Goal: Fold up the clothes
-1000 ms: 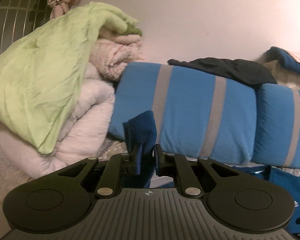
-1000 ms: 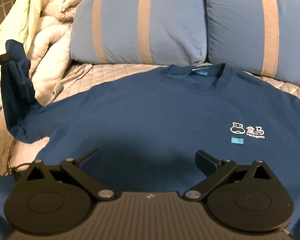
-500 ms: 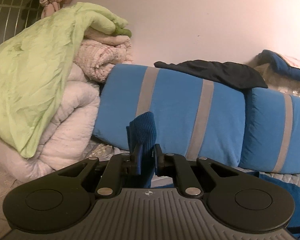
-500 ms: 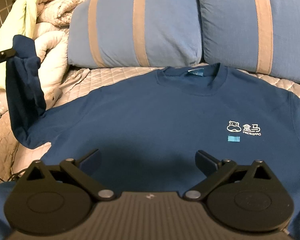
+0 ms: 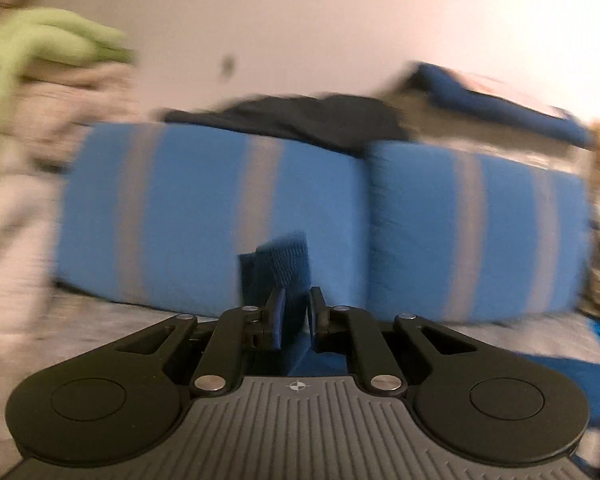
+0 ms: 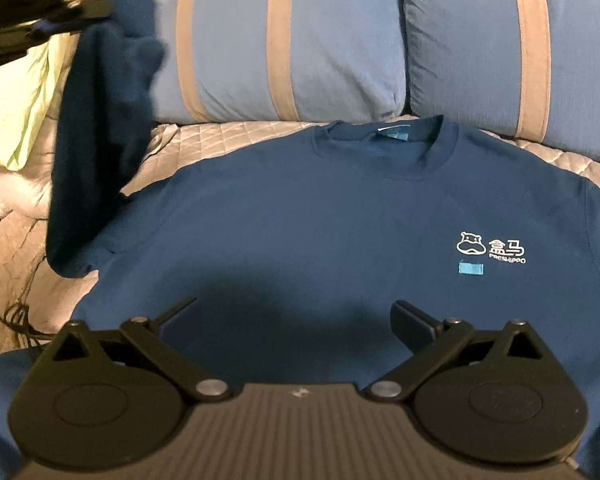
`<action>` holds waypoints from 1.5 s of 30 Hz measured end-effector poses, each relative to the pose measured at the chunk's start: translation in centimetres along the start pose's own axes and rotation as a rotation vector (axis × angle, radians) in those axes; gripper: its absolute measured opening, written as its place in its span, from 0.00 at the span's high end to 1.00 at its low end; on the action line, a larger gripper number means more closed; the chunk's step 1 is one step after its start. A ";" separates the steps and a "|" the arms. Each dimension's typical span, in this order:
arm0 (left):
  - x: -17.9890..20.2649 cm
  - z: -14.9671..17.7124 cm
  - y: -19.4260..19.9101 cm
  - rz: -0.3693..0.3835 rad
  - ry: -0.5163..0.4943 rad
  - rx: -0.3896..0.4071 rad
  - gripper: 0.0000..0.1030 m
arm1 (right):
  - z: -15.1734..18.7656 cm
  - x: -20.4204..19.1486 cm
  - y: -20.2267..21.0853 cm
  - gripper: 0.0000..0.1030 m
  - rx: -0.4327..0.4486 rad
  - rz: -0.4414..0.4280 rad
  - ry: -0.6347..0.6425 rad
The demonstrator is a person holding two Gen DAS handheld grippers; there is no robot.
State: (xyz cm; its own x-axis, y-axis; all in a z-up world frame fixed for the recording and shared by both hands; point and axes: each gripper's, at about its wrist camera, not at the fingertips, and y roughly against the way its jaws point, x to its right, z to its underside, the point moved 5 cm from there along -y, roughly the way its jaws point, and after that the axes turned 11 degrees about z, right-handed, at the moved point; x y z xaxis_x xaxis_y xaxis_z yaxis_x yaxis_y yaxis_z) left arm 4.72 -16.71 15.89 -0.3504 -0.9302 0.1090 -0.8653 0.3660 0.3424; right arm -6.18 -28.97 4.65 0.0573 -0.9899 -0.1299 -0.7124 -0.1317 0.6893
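A navy sweatshirt [image 6: 340,216] is spread front-up on a quilted beige bedspread [image 6: 220,140], its collar turned toward two blue pillows with grey-tan stripes [image 6: 300,40] that are propped along the head of the bed. A white logo with lettering [image 6: 488,248] and a small light-blue patch are seen on the chest. The sweatshirt's sleeve [image 6: 104,120] is lifted off the bed at the left of the right wrist view and hangs down from its ribbed cuff [image 5: 288,260], which is caught between the jaws of the left gripper [image 5: 296,312]. Those jaws stand narrow and are opening, with the cuff fabric between them and the pad on one side seen against the cloth. The right gripper [image 6: 296,316] is held low over the lower body of the sweatshirt, its fingers spread wide with nothing between them.

A plain pale wall [image 5: 340,20] is seen behind the pillows. A dark garment [image 5: 300,120] is draped over the top of the pillows, and another blue item [image 5: 480,96] lies further along. At the left a heap of bedding is piled: a light green cover [image 6: 16,92] over white and pinkish quilts [image 5: 32,160]. A thin dark cord [image 6: 16,312] trails across the bedspread near the left edge. The left wrist view is heavily smeared by blur
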 end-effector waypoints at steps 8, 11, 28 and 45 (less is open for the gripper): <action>1.5 0.0 -0.3 0.115 0.034 -0.038 0.30 | -0.1 0.4 0.7 0.00 0.001 0.001 -0.032; 0.4 0.3 -0.1 0.071 0.024 -0.050 0.30 | 0.1 0.2 1.0 0.00 0.009 -0.004 -0.013; -6.1 7.2 5.1 -0.011 -0.238 -0.163 0.30 | 0.3 -0.9 0.9 0.00 0.086 0.094 0.112; -1.7 16.8 -3.7 0.172 -0.573 -0.522 0.89 | 1.0 -1.8 -0.5 0.00 0.079 0.120 0.223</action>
State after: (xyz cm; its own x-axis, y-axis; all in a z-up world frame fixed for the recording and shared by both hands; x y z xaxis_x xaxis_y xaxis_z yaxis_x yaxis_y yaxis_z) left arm 2.54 -16.03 -1.22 -0.7166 -0.6518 -0.2483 -0.5522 0.3127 0.7729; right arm -6.65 -27.04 3.83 0.1158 -0.9865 0.1157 -0.7750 -0.0169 0.6317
